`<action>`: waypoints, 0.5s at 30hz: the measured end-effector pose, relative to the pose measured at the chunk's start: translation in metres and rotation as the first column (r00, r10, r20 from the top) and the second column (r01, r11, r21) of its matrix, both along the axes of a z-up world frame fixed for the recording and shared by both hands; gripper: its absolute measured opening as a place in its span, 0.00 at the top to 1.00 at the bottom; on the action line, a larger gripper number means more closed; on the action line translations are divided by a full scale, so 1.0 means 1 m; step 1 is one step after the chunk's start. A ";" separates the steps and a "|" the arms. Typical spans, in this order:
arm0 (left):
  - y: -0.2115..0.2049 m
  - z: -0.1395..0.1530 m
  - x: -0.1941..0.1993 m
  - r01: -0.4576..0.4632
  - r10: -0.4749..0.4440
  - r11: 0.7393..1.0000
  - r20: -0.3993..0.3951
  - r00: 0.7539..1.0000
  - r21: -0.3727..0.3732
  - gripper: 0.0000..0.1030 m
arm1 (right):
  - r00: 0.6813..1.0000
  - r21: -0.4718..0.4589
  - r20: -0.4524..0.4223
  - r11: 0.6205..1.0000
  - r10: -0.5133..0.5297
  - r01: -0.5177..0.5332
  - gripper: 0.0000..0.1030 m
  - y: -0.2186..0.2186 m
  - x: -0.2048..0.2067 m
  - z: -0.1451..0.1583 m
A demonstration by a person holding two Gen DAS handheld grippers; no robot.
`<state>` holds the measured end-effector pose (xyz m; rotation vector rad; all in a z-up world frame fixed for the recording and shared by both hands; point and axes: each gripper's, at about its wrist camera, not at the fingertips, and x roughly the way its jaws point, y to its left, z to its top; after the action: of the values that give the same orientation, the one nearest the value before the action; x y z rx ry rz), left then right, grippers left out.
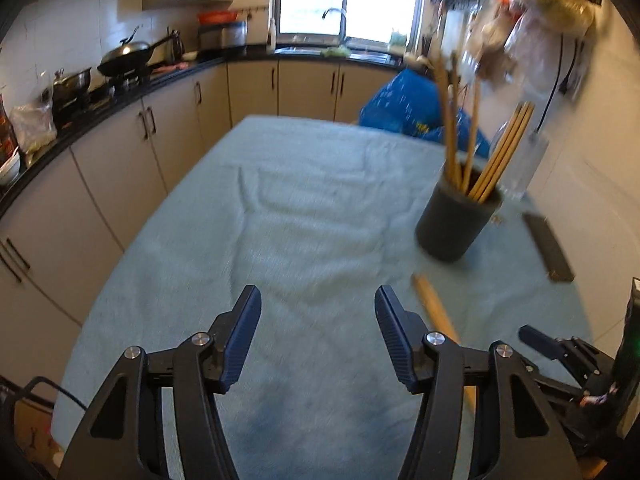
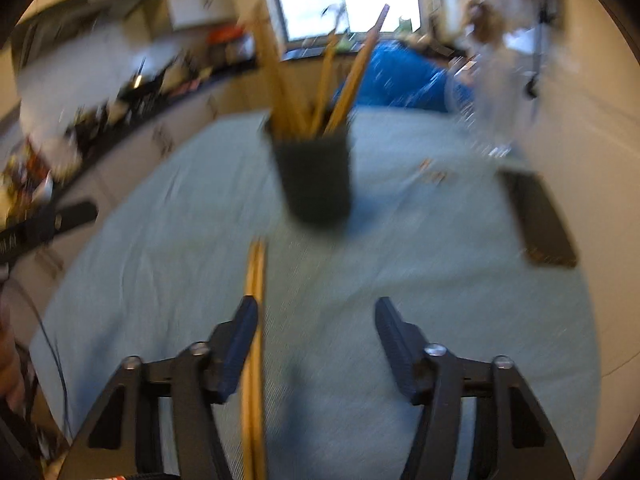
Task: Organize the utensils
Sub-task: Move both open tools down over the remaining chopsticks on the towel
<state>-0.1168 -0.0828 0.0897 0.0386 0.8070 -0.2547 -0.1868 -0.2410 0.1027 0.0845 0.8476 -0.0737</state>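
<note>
Where left view blurs less, wok (image 1: 127,53), stove (image 1: 120,80)

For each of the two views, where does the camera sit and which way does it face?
Left wrist: sits on the left gripper, angled down over the cloth-covered table; its open fingers show, and the right gripper at right.
Right wrist: sits on the right gripper, facing the dark cup; its fingers straddle the loose chopsticks, not pinching.
Shared: table, cup of chopsticks, loose chopsticks, flat dark object.
</note>
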 end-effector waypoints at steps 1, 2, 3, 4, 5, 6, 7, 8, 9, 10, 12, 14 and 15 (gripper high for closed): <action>0.002 -0.003 -0.001 -0.003 0.003 1.000 -0.003 1.000 0.005 0.44 | 1.000 -0.002 -0.016 1.000 0.010 -0.010 0.56 0.005 0.001 -0.007; 0.004 -0.005 -0.002 -0.006 0.007 1.000 -0.004 1.000 0.007 0.44 | 0.999 -0.005 -0.030 1.000 0.017 -0.017 0.59 0.009 0.003 -0.013; 0.007 -0.008 -0.003 -0.009 0.009 1.000 -0.004 1.000 0.007 0.44 | 0.999 -0.006 -0.037 1.000 0.019 -0.020 0.60 0.011 0.006 -0.015; 0.009 -0.008 -0.004 -0.010 0.010 1.000 -0.004 1.000 0.006 0.44 | 0.999 -0.009 -0.046 1.000 0.021 -0.022 0.62 0.013 0.008 -0.019; 0.012 -0.009 -0.005 -0.011 0.011 1.000 -0.004 1.000 0.004 0.44 | 0.998 -0.013 -0.055 1.000 0.021 -0.022 0.65 0.015 0.009 -0.021; 0.013 -0.009 -0.006 -0.013 0.013 1.000 -0.003 1.000 0.003 0.44 | 0.998 -0.019 -0.057 1.000 0.018 -0.019 0.65 0.016 0.011 -0.023; 0.014 -0.010 -0.006 -0.016 0.016 1.000 -0.002 1.000 0.000 0.44 | 0.999 -0.030 -0.053 0.999 0.012 -0.013 0.66 0.018 0.011 -0.022; 0.014 -0.009 -0.005 -0.017 0.017 1.000 -0.003 1.000 -0.003 0.44 | 0.998 -0.042 -0.056 0.999 0.007 -0.010 0.66 0.021 0.013 -0.022; 0.016 -0.009 -0.006 -0.018 0.018 1.000 -0.004 1.000 -0.006 0.44 | 0.998 -0.055 -0.059 0.998 0.004 -0.007 0.67 0.023 0.013 -0.022; 0.017 -0.010 -0.006 -0.019 0.019 1.000 -0.007 1.000 -0.009 0.44 | 0.998 -0.070 -0.062 0.998 0.001 -0.005 0.70 0.025 0.013 -0.022; 0.016 -0.012 -0.004 -0.021 0.021 1.000 -0.014 1.000 -0.013 0.44 | 0.995 -0.104 -0.100 0.995 -0.006 -0.005 0.74 0.033 0.016 -0.027; 0.016 -0.014 -0.003 -0.021 0.021 1.000 -0.022 1.000 -0.013 0.44 | 0.996 -0.146 -0.092 0.989 -0.009 -0.005 0.80 0.042 0.015 -0.028; 0.016 -0.016 -0.003 -0.021 0.021 1.000 -0.026 0.999 -0.014 0.44 | 0.995 -0.145 -0.102 0.989 0.003 -0.018 0.83 0.049 0.015 -0.027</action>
<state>-0.1195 -0.0667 0.0741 0.0139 0.8311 -0.2415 -0.1717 -0.1924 0.0759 -0.0614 0.9415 -0.1303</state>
